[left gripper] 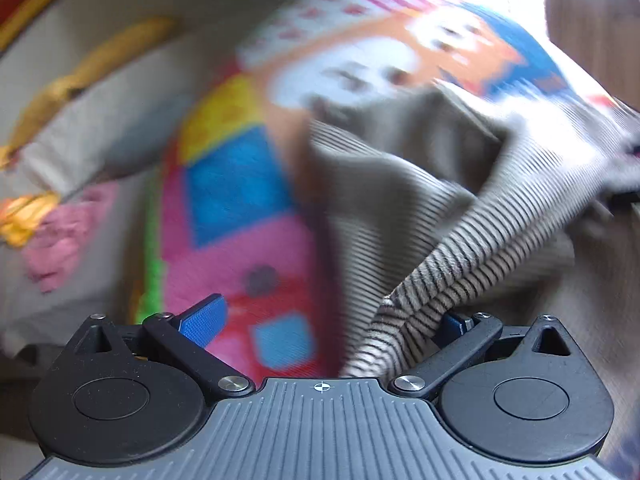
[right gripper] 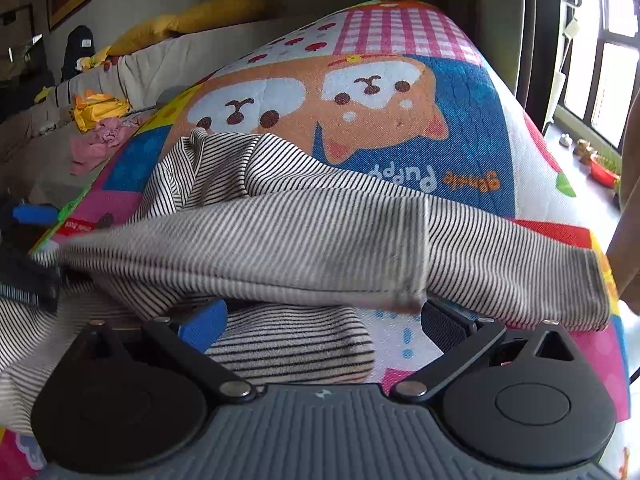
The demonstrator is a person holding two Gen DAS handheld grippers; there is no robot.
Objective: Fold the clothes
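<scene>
Bright cartoon-print play mat (right gripper: 460, 128) underneath. Striped grey-white knit top (right gripper: 304, 236) draped just ahead of right gripper (right gripper: 324, 320), jaws spread, empty. Left gripper (left gripper: 332, 320) wide too, fabric over one finger. Mid-fold; next likely re-grip hem.

A big play mat (right gripper: 460, 128) with bright pictures carries the clothes. It has two puppy faces, blue and pink squares, and a pink checked patch at the far end. A striped top (right gripper: 304, 232) lies right on the mat, crumpled, with one sleeve stretched out to the right. Beside the mat is a grey floor (right gripper: 36, 152), and on it lie a pink cloth (right gripper: 96, 146) and a yellow cloth (right gripper: 98, 110), close together.
</scene>
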